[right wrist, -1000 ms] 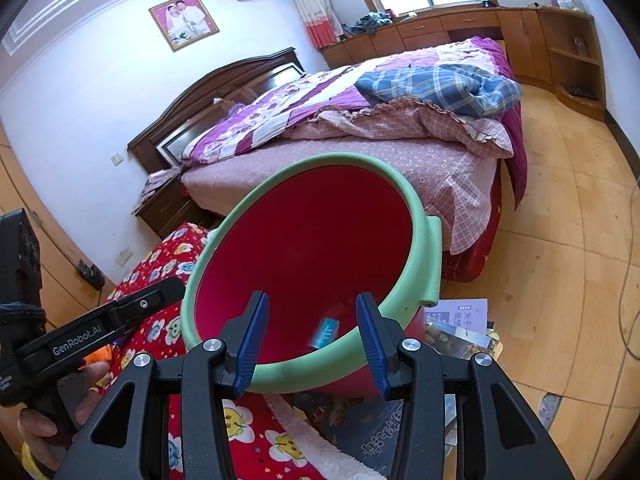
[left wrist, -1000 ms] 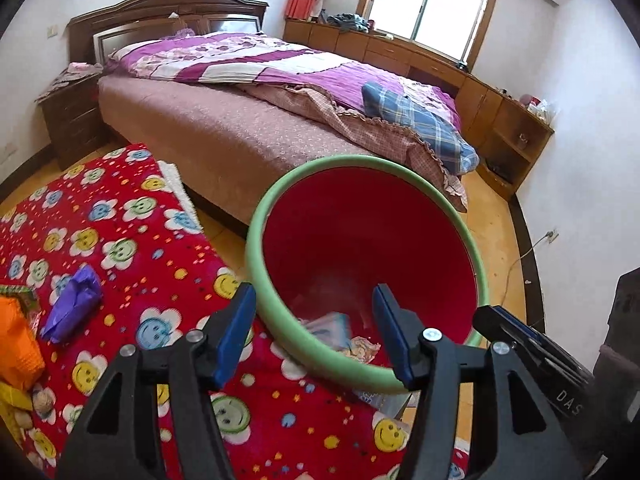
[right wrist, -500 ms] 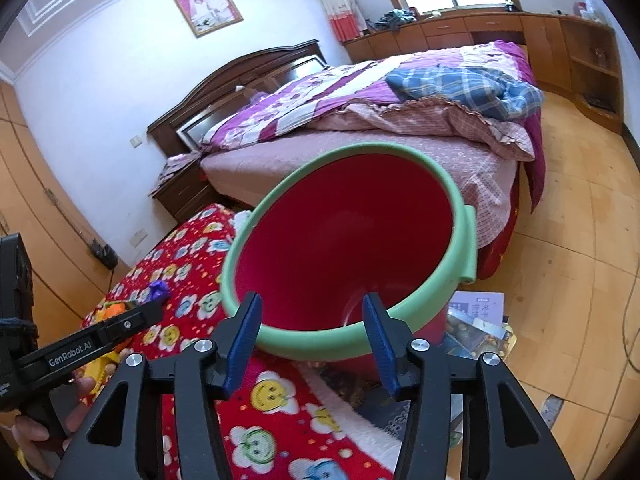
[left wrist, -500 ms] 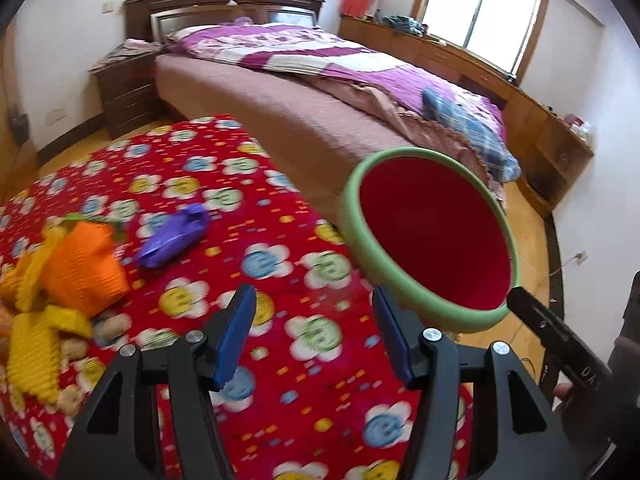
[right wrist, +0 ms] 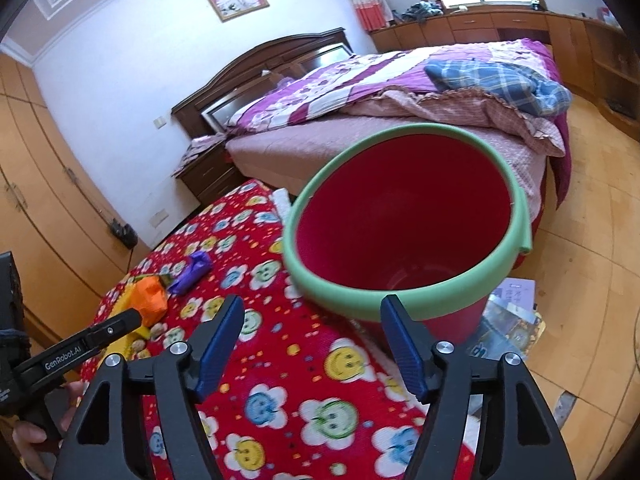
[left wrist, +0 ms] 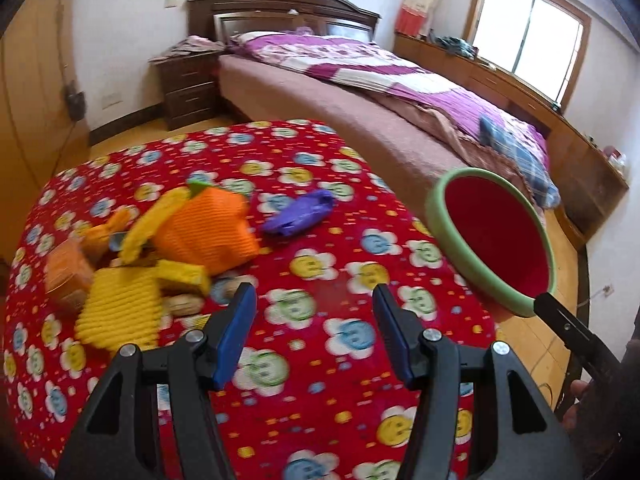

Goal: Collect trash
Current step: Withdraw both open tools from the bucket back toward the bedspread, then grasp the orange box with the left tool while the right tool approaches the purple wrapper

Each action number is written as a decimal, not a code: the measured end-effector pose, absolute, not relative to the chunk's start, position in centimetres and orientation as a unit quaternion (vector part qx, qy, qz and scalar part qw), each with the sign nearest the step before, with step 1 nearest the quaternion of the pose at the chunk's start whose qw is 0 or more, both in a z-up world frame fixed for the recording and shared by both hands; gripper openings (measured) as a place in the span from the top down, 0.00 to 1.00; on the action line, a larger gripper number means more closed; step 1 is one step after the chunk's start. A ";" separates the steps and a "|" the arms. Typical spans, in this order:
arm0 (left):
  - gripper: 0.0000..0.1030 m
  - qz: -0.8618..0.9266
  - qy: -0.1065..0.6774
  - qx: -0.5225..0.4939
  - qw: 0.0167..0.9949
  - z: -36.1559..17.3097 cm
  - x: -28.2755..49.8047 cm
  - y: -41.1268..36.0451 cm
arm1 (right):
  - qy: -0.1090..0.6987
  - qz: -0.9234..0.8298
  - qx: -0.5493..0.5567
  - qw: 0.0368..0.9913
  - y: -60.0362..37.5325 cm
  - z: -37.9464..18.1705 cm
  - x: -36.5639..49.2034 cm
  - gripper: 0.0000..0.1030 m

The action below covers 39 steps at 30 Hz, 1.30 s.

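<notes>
Trash: orange/yellow wrappers piled near table left edge, purple wrapper just beside. Red bucket parked at right edge, likely for short drops. Left tongs released, nothing held. Right tongs opening, nothing between. Bucket depth shown only by right wrist view; contents unseen.

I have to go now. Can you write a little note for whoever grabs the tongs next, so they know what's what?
Left tongs: open, holding nothing, over the flowery red cloth.
Right tongs: opening, nothing between them, in front of the red bucket.
Trash pile: orange wrapper, yellow wrappers and purple wrapper lie on the cloth, left of the bucket.
Done: can't tell; the bucket's bottom is mostly hidden.
Left: pick up each wrapper and drop it in the bucket.
</notes>
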<state>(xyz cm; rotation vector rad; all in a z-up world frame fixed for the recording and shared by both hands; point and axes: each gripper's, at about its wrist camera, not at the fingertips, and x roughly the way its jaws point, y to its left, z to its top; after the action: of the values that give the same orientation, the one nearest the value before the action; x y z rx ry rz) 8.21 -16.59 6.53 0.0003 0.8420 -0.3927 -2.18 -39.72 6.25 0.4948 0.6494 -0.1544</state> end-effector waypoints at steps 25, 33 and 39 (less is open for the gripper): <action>0.41 -0.031 0.405 -0.049 0.912 5.5 13.2 -1.6 | 0.362 -0.050 0.210 0.907 -34.4 4.2 -0.3 0.27; 0.41 -0.019 0.418 -0.081 0.905 3.9 15.0 0.8 | 0.369 -0.049 0.200 0.906 -33.6 3.9 0.1 0.27; 0.40 -0.023 0.418 -0.087 0.904 3.1 15.7 0.9 | 0.375 -0.052 0.197 0.904 -33.4 3.7 0.4 0.27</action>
<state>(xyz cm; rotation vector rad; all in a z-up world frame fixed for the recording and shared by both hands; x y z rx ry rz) 15.72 0.91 3.07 -0.1802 0.8636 -0.0467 0.37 -33.45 3.66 0.4061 0.7746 -0.1082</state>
